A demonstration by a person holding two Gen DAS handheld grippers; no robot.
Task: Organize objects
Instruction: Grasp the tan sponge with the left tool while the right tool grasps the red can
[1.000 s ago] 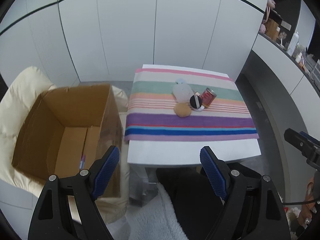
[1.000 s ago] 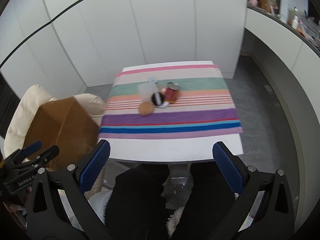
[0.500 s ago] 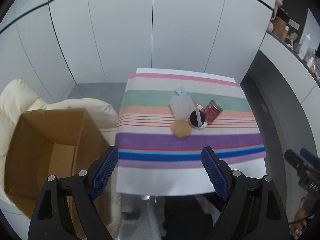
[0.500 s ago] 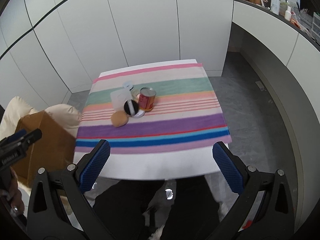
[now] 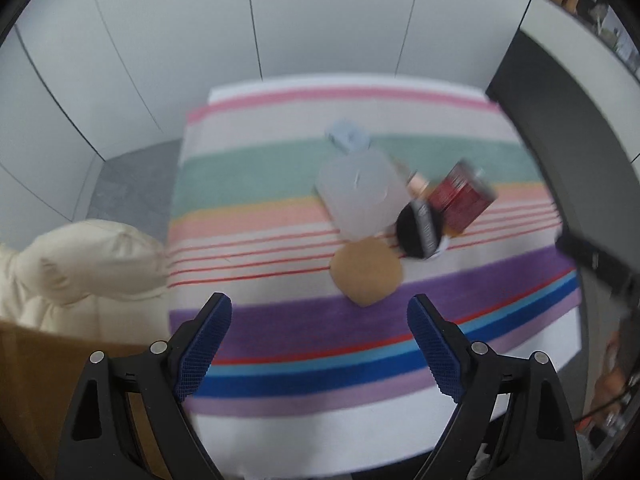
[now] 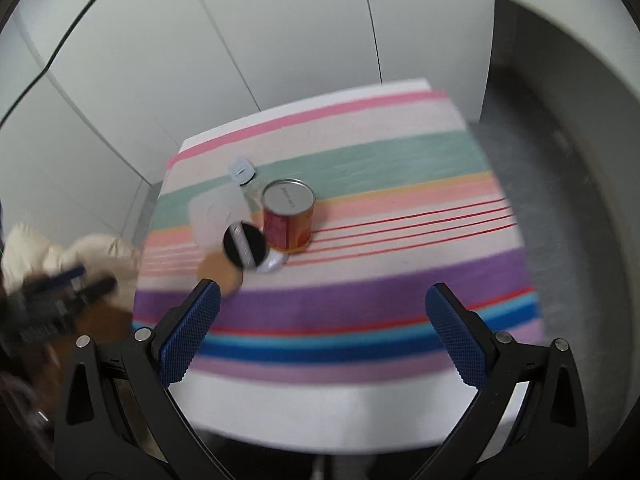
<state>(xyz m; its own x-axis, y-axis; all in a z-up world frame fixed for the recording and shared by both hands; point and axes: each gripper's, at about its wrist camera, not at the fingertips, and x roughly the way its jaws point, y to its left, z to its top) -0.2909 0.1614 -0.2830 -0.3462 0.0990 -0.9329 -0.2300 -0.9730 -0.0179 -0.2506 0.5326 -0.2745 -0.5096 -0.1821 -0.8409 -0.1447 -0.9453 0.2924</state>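
A cluster of objects sits on a striped cloth (image 5: 280, 320) over a small white table: a red can (image 6: 289, 216), a black round lidded jar (image 6: 243, 245), a tan round pad (image 5: 365, 271), a translucent white container (image 5: 360, 196) and a small clear bottle with a pale blue cap (image 6: 242, 171). My left gripper (image 5: 320, 320) is open and empty above the cloth's near stripes, short of the tan pad. My right gripper (image 6: 322, 312) is open and empty above the purple stripe, nearer than the can (image 5: 460, 200).
A cream cushion (image 5: 80, 264) and a brown cardboard box (image 5: 36, 376) lie left of the table. White cabinet panels (image 5: 320, 20) stand behind it. A grey floor and a curved white counter (image 6: 560, 40) lie to the right.
Both grippers have moved forward over the table, so the objects look larger and closer. The box has slid toward the left edge of view. Both stay open.
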